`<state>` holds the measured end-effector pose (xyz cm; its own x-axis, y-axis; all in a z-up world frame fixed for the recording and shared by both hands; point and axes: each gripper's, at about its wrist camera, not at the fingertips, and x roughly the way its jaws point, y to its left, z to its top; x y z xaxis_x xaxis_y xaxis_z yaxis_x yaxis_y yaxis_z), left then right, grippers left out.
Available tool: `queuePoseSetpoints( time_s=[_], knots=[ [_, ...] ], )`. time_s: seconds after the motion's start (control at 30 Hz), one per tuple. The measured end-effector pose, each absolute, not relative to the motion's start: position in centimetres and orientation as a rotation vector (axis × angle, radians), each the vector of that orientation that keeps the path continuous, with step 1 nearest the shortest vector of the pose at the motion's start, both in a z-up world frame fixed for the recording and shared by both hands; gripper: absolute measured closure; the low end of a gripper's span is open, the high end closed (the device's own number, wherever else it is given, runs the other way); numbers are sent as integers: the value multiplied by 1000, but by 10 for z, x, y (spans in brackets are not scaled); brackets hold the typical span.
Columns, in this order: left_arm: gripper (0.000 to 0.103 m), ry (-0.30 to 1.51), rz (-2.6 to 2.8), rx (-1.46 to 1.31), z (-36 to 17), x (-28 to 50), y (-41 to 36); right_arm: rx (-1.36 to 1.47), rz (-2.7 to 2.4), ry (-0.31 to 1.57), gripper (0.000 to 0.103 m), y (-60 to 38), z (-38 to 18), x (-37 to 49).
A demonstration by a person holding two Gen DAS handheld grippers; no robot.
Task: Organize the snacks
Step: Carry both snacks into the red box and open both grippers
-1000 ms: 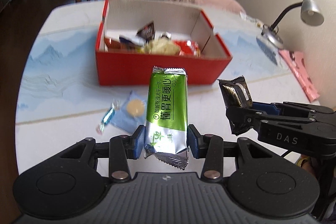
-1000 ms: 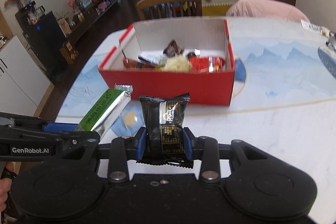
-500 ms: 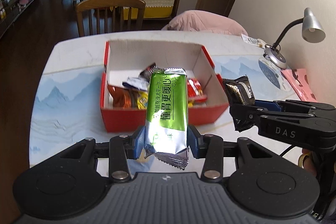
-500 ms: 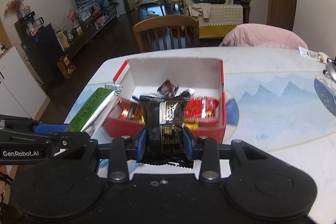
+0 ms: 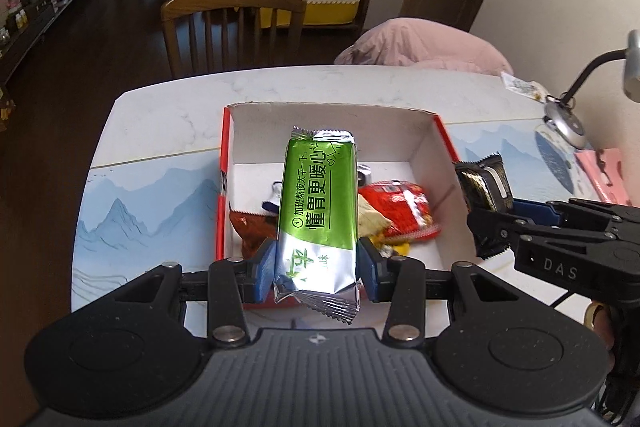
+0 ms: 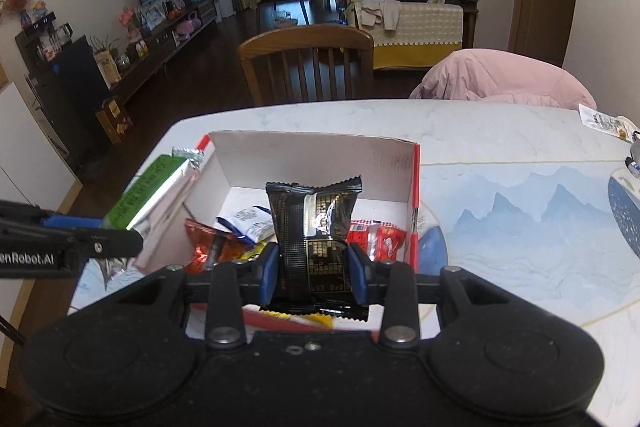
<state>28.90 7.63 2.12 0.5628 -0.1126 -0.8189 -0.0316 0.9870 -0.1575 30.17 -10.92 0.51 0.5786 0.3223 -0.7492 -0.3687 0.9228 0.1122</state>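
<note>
Red box (image 5: 219, 211) sits on the bench (image 5: 160, 131), part-filled. Left gripper (image 5: 318, 267) pinches a green bar (image 5: 318, 203); right gripper (image 6: 313, 273) pinches a black packet (image 6: 314, 227). Both hang above the box. Advise lowering inside the walls before release, one at a time.

glossy foil green wrapper (image 5: 318, 203), matt cardboard box (image 5: 424, 147), polished marble-look table (image 5: 168, 115).

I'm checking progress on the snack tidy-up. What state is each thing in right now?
Left gripper: shut on the green snack bar, held above the box.
Right gripper: shut on the black snack packet, held above the box.
Red box: open, partly filled with snacks.
Red packet: lying inside the box.
</note>
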Motion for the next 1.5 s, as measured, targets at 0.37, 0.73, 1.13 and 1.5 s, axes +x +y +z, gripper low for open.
queuePoseSetpoints(
  time_s=[0.37, 0.73, 1.13, 1.5],
  knots=[
    [61, 1078, -19, -110, -19, 343, 67, -137, 393, 955, 67, -91, -38, 351],
    [61, 1179, -52, -41, -58, 373, 46, -229, 407, 1022, 67, -76, -70, 375],
    [61, 1249, -63, -6, -86, 383, 40, -282, 419, 1049, 67, -70, -86, 381],
    [60, 1249, -62, -4, -89, 381, 38, -251, 421, 1072, 66, -73, -89, 379]
  ],
)
